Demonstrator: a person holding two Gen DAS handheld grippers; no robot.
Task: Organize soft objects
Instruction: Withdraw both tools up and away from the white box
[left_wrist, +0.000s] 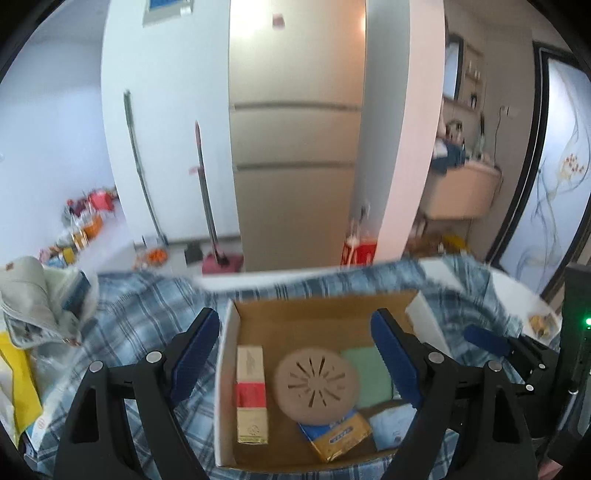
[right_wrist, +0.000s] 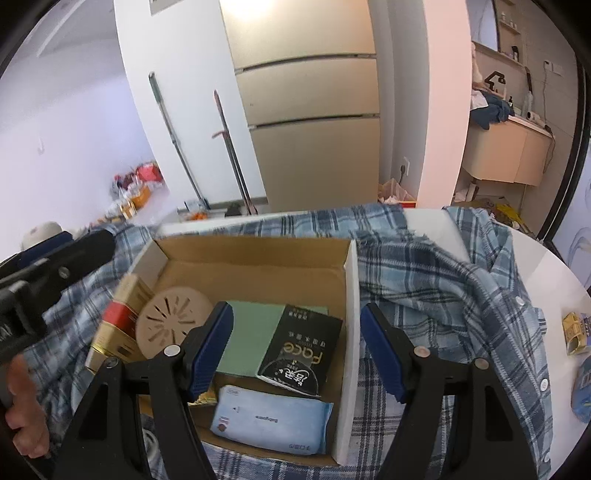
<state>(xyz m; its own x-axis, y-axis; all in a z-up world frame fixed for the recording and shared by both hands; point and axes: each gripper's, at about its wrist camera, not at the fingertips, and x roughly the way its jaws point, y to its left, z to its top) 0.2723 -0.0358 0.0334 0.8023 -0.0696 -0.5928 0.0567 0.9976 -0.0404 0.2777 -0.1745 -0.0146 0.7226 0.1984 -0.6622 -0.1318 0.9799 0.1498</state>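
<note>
A white round table (right_wrist: 535, 258) carries everything, its top smooth and bare at the right edge. Spread over most of it lies one blue-and-white plaid shirt (right_wrist: 443, 280), soft and rumpled, with white buttons along the placket on the right.

On the shirt sits one open cardboard box (right_wrist: 351, 295) — white outside, raw brown inside, rectangular, flaps up. Inside it, counted: one flat green pad (right_wrist: 258, 332); one black glossy packet (right_wrist: 299, 350) lying partly on the pad; one pale blue soft wipes pack (right_wrist: 269, 421) at the near edge; one round tan disc (right_wrist: 170, 317) with radial slots; one long gold-and-red carton (left_wrist: 252, 395) along the left wall; one small blue-and-yellow pack (left_wrist: 334, 435) under the disc's near edge.

Outside the box, one crumpled grey cloth bag (left_wrist: 33, 295) sits at the far left, and a small gold packet (right_wrist: 576, 332) lies on the bare table at the right.

The left gripper (left_wrist: 295, 354) hovers above the box, its two blue-padded fingers spread wide, nothing between them — one finger over the shirt left of the box, the other over the pad. The right gripper (right_wrist: 297, 350) hangs over the box's right wall, fingers equally wide apart and empty, one pad over the green pad, the other over the shirt.
</note>
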